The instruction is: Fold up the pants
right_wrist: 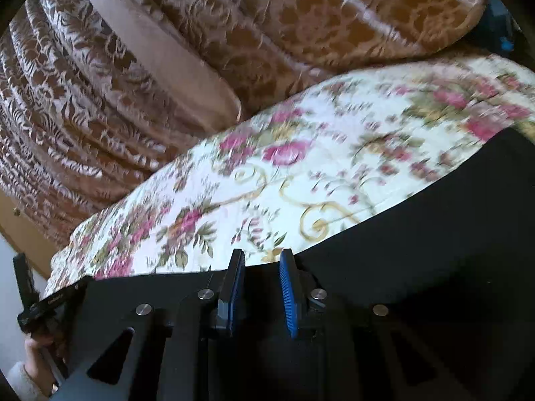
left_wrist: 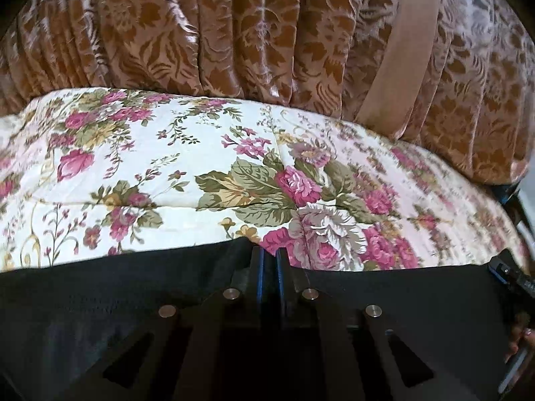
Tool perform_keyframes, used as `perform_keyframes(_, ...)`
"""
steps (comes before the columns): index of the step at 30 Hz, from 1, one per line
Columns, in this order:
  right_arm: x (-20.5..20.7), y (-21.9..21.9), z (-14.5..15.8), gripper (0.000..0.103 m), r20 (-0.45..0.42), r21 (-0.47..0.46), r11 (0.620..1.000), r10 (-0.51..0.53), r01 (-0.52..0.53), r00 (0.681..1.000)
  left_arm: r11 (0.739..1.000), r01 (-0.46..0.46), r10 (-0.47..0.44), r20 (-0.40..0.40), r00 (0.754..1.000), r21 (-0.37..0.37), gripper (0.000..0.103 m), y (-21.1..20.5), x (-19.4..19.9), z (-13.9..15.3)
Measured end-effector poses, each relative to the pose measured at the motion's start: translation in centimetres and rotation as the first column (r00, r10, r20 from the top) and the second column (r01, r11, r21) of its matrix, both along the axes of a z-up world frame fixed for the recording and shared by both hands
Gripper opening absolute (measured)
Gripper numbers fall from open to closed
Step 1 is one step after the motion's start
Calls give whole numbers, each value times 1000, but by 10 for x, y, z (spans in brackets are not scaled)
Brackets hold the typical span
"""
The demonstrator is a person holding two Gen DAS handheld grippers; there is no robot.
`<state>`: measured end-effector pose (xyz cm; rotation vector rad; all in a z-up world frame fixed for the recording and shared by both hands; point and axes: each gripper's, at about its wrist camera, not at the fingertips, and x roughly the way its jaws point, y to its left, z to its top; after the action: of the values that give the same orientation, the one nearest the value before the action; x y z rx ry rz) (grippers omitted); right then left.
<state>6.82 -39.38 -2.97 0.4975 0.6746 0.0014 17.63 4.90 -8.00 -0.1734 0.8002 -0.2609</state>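
Brown patterned curtains [left_wrist: 234,33] hang behind a flowered bedspread [left_wrist: 150,173] where black pants [left_wrist: 83,300] lie at its near edge, the left claw [left_wrist: 269,260] pinched on them, the right claw [right_wrist: 262,264] narrowly parted over them.

A bed covered by a cream quilt [left_wrist: 187,153] printed with pink roses and green leaves fills the middle ground. Along the bed's far edge hangs a pleated brown-and-gold damask curtain [left_wrist: 234,26], crossed by a plain beige band [left_wrist: 404,50]. Soft daylight glosses the curtain folds.
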Motion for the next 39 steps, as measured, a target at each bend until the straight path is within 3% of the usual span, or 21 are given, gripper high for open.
perform_keyframes(3,-20,-9,14,31,46,-37,995,-87,88,995,999,-12,12,-1,1000,-42,11,9,-10,1)
perform_keyframes(7,-44,-45,13,31,2,-66,969,-238,238,971,995,-27,26,-17,1000,-94,12,20,-23,-2)
perform_keyframes(13,-115,-124,5,31,-20,113,882,-457,457,889,978,-55,48,-37,998,-203,13,39,-39,-9)
perform_keyframes(16,-145,-140,7,31,-13,167,859,-490,485,872,970,-58,51,-36,998,-235,14,43,-43,-10)
perform_keyframes(20,-172,-151,8,34,-32,213,822,-535,529,844,973,-50,45,-30,999,-225,18,40,-44,-9)
perform_keyframes(24,-166,-157,10,34,-28,241,839,-496,487,868,972,-43,37,-29,999,-231,19,41,-44,-10)
perform_keyframes(27,-152,-162,0,32,-114,262,813,-509,520,853,970,-42,36,-30,999,-238,19,42,-44,-10)
perform_keyframes(29,-147,-166,-5,24,-106,292,795,-525,531,845,969,-40,34,-31,999,-242,20,42,-44,-10)
perform_keyframes(30,-147,-165,-5,8,-101,279,798,-529,534,843,969,-40,33,-31,999,-243,20,42,-44,-10)
perform_keyframes(33,-151,-159,9,6,-24,255,819,-526,514,850,968,-35,28,-30,999,-247,22,42,-45,-10)
perform_keyframes(35,-159,-156,18,6,-2,208,816,-551,540,834,968,-29,23,-26,999,-251,24,41,-46,-10)
perform_keyframes(39,-161,-169,3,6,-100,160,782,-594,602,798,965,-19,13,-25,1000,-260,27,42,-46,-10)
